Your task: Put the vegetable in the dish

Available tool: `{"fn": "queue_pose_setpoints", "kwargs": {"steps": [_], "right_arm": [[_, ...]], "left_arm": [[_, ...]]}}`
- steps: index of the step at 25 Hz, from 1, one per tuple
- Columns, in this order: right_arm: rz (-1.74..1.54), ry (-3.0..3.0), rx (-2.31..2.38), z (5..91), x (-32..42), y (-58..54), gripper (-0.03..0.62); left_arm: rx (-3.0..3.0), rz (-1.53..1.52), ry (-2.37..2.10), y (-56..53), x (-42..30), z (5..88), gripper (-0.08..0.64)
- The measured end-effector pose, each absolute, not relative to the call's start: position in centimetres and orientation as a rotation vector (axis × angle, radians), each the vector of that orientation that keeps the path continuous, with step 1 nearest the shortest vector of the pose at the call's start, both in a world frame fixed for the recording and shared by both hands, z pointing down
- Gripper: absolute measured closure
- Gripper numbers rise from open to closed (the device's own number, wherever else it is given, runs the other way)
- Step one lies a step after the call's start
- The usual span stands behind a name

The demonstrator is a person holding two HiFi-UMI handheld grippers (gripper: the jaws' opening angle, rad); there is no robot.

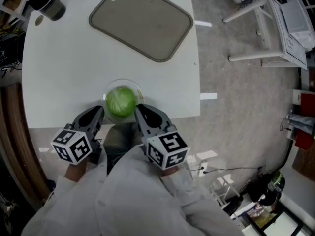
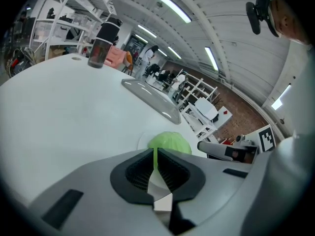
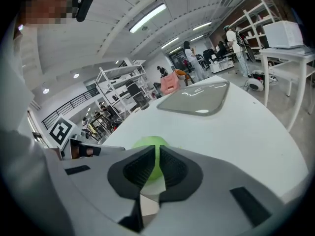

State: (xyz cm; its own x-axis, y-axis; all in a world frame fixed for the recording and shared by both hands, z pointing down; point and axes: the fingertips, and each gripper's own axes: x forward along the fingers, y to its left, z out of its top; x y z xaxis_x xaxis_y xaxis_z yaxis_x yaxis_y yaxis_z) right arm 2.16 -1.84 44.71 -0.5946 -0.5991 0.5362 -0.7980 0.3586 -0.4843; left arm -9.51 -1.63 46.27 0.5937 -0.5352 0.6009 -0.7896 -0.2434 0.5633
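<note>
Your left gripper (image 1: 100, 110) and right gripper (image 1: 139, 108) flank the cabbage (image 1: 120, 101), both with jaws pressed together on nothing.
At 12 o'clock between their tips the cabbage sits inside the clear round dish (image 1: 123, 81) at the white table (image 1: 64, 63) edge, so the placing looks done (unless the grey tray (image 1: 141, 21) farther at 12 is meant); any regrasp calls for opening first. Dark tumbler (image 1: 47, 1) at 11, grey floor (image 1: 236, 97) and white racks (image 1: 268, 31) at 2.
</note>
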Motion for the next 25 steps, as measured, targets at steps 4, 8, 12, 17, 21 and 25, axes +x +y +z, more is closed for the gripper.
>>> {"fn": "queue_pose_setpoints", "kwargs": {"steps": [4, 8, 12, 17, 21, 25], "right_arm": [[1.078, -2.324, 1.263, 45.4, 2.7, -1.8, 0.577], [1.091, -2.276, 1.284, 46.2, 3.4, -1.6, 0.575], [1.109, -2.251, 1.284, 47.0, 3.9, -1.4, 0.575], [1.127, -2.208, 1.285, 48.0, 4.4, -1.1, 0.574], [1.154, -2.183, 1.251, 48.7, 4.3, -0.7, 0.478], [1.157, -2.156, 1.242, 49.5, 4.2, -0.7, 0.471]], "left_arm": [[1.878, 0.377, -1.092, -1.4, -10.4, 47.4, 0.549], [1.824, 0.39, -1.127, -1.1, -11.1, 48.2, 0.546], [1.791, 0.389, -1.119, -1.1, -11.0, 48.9, 0.525], [1.764, 0.39, -1.099, -0.9, -10.7, 49.4, 0.494], [1.751, 0.406, -1.06, -0.3, -10.0, 49.9, 0.482], [1.746, 0.395, -1.055, -0.6, -9.9, 49.8, 0.477]]}}
